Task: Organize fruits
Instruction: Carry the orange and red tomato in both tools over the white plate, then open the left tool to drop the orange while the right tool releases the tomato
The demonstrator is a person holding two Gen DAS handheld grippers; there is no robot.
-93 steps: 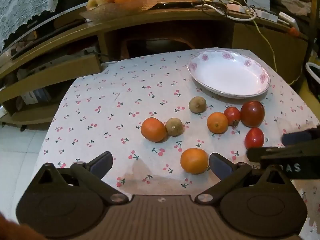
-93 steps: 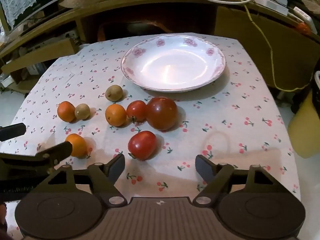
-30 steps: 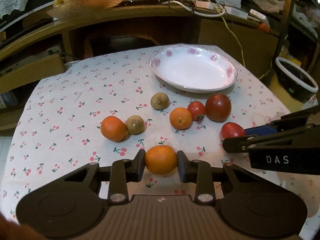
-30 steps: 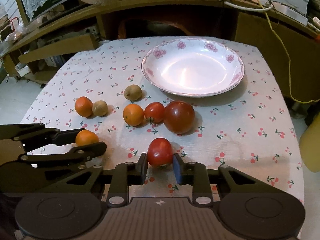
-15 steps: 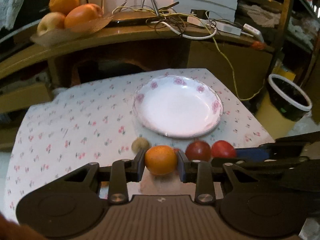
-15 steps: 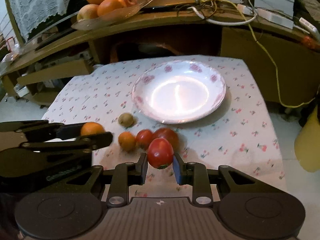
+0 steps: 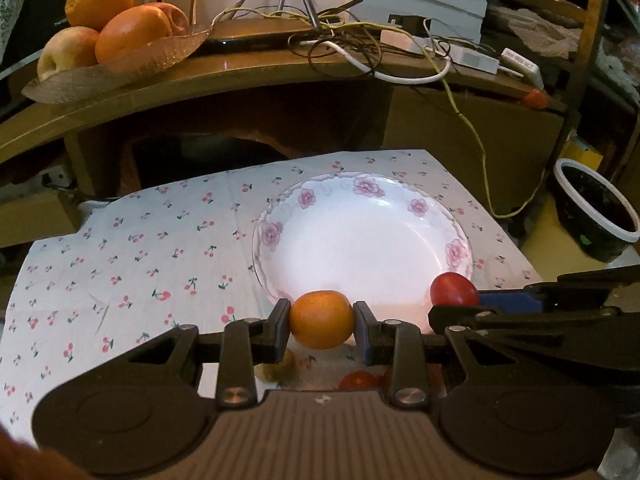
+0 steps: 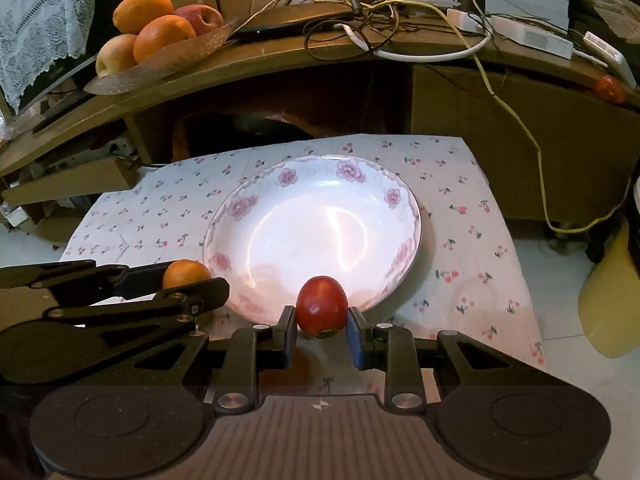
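Cherry-print cloth (image 7: 160,248) covers the table, with the flowered plate (image 8: 240,208) still empty. Both fruits have come up off the cloth: the left gripper (image 7: 322,326) pinches an orange (image 7: 322,320), the right gripper (image 8: 322,326) a tomato (image 8: 322,306), both near the plate's front rim, so delivery looks close. Only the left view shows leftover fruit (image 7: 358,380) below.

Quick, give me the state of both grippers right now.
Left gripper: closed on the round orange fruit.
Right gripper: closed on the red tomato.
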